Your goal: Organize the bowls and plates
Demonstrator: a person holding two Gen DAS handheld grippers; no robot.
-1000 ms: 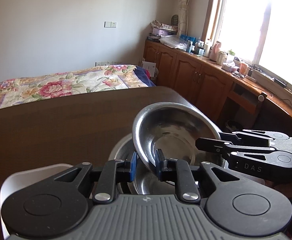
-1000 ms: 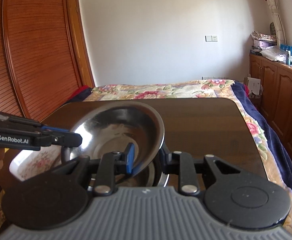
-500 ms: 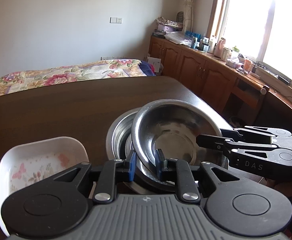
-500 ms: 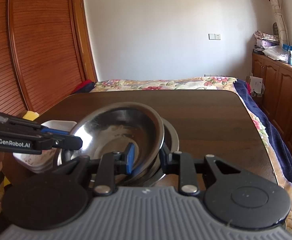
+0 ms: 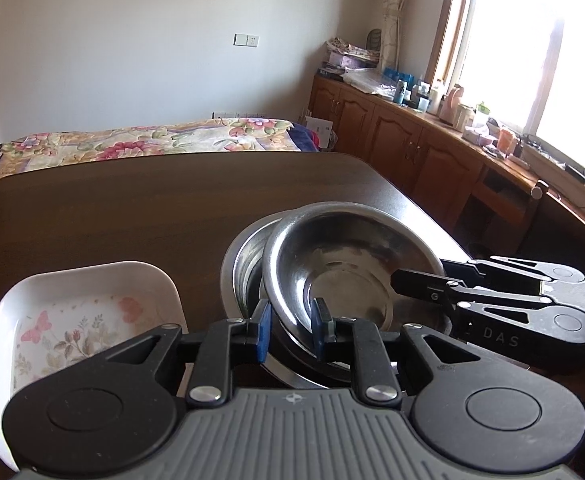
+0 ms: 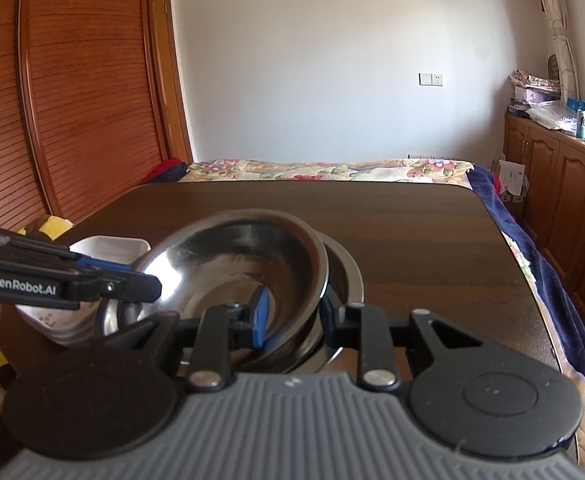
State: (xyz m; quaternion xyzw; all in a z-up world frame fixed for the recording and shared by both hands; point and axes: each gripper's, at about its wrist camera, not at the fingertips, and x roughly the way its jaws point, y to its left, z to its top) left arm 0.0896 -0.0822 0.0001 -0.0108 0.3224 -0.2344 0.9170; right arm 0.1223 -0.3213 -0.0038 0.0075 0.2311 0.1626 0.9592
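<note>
Dark wooden table in a bedroom, flowered bed beyond its far edge. Left gripper: blue pads narrowly set either side of the near rim of the upper steel bowl, rim between them; cannot tell whether they press on it. Right gripper: one pad inside that bowl, the other outside, clamped on the rim from the opposite side. Bowl tilted, partly sunk in a larger steel bowl standing on the table. White floral dish just beside the stack, on the left gripper's side
</note>
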